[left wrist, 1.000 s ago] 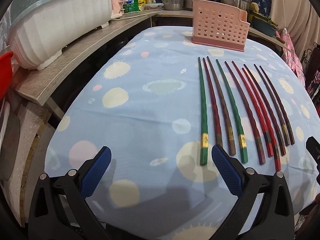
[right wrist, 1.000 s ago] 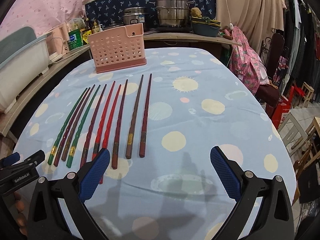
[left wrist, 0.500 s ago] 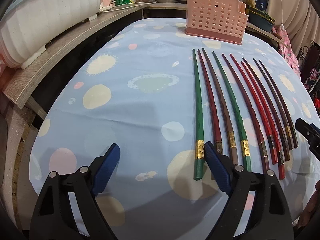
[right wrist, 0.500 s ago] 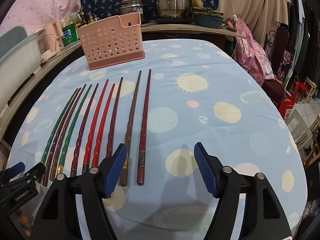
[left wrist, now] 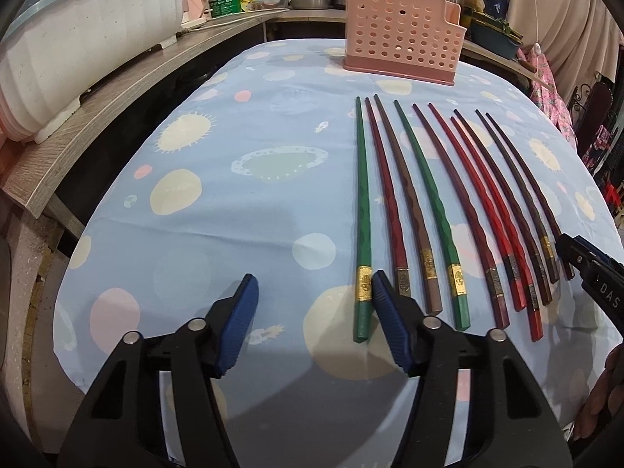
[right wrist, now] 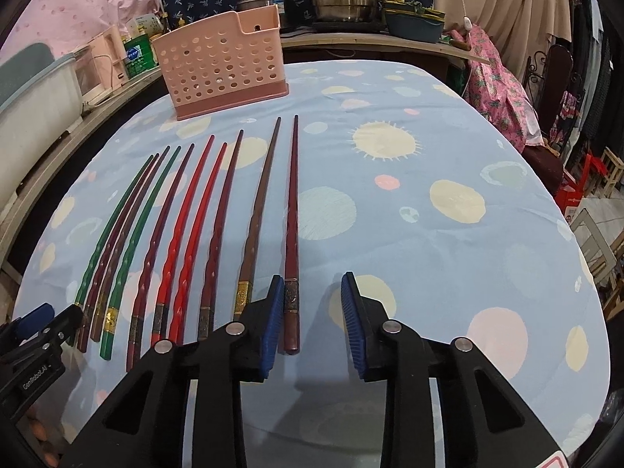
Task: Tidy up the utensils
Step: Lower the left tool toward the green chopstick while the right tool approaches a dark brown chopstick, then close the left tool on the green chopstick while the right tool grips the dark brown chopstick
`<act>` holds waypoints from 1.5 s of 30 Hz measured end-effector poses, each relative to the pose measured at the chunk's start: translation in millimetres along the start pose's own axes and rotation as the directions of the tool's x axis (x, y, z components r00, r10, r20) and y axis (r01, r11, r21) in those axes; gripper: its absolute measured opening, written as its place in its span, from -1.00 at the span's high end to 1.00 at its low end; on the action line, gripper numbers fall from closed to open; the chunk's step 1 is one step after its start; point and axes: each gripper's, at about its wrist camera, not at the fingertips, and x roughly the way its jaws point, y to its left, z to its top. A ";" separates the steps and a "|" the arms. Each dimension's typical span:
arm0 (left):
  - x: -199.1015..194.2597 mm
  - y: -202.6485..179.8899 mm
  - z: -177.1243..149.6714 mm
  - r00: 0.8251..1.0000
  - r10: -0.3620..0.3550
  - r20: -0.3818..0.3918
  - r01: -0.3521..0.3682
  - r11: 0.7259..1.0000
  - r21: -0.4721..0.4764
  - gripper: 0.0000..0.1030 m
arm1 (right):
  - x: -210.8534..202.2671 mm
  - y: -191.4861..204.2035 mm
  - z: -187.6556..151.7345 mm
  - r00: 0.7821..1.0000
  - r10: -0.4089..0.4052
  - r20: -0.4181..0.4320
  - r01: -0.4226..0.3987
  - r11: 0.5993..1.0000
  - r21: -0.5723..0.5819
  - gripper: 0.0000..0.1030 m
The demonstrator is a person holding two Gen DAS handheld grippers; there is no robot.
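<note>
Chopsticks (left wrist: 440,210) (green, red, brown, gold-banded) lie parallel; both claws, left (left wrist: 314,298) and right (right wrist: 312,296), narrowing, grasp nothing.

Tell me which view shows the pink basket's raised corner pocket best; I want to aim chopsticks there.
The right wrist view: the pink basket shows its tall corner pocket open toward the camera. The left wrist view shows the basket too, but mostly its perforated wall, the pocket edge-on.

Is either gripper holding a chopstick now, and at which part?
Nothing is held. The left gripper and right gripper have been closing, but every chopstick lies on the tablecloth.
</note>
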 end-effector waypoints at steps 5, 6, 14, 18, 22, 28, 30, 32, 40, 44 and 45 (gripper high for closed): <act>-2.7 -0.7 0.5 1.000 -0.022 -0.001 0.022 1.000 0.001 0.68 | -3.4 -8.9 -2.9 1.000 0.017 -0.007 -0.017 1.000 0.016 0.83; -3.1 0.2 0.8 0.999 -0.032 -0.003 0.032 0.999 -0.003 0.75 | -4.3 -10.1 -3.6 1.000 0.022 -0.008 -0.022 1.000 0.018 0.84; -17.2 10.2 5.3 0.998 -0.064 0.011 0.064 0.997 -0.037 0.85 | -31.0 -18.4 1.1 0.998 0.046 0.041 -0.047 0.999 0.024 0.86; -35.5 18.6 16.9 0.997 -0.060 0.057 0.063 0.997 -0.052 0.86 | -55.0 -24.6 18.0 0.993 0.062 0.103 -0.066 0.997 0.032 0.86; -60.9 29.2 39.6 0.990 -0.066 0.128 0.075 0.995 -0.071 0.86 | -84.1 -28.9 45.0 0.978 0.067 0.197 -0.073 0.997 0.025 0.86; -97.7 38.8 93.0 0.964 -0.062 0.258 0.084 0.993 -0.078 0.99 | -115.0 -36.6 96.0 0.944 0.077 0.321 -0.091 0.995 0.029 0.86; -105.5 39.0 111.4 0.955 -0.078 0.286 0.104 0.992 -0.077 0.99 | -118.4 -39.7 113.0 0.935 0.081 0.346 -0.099 0.994 0.036 0.86; -108.9 38.5 127.1 0.948 -0.073 0.309 0.101 0.992 -0.075 1.00 | -118.6 -41.7 126.2 0.930 0.077 0.360 -0.100 0.994 0.046 0.86; -93.0 48.5 124.6 0.963 -0.092 0.255 0.119 0.989 -0.090 0.85 | -121.8 -39.3 123.3 0.928 0.086 0.362 -0.111 0.993 0.049 0.86; -54.1 48.1 79.5 0.984 -0.111 0.137 0.126 0.986 -0.109 0.22 | -126.6 -35.6 111.7 0.924 0.079 0.373 -0.106 0.993 0.053 0.86; -45.8 46.7 69.7 0.987 -0.112 0.114 0.125 0.986 -0.108 0.22 | -127.3 -36.1 110.1 0.925 0.081 0.372 -0.111 0.992 0.058 0.86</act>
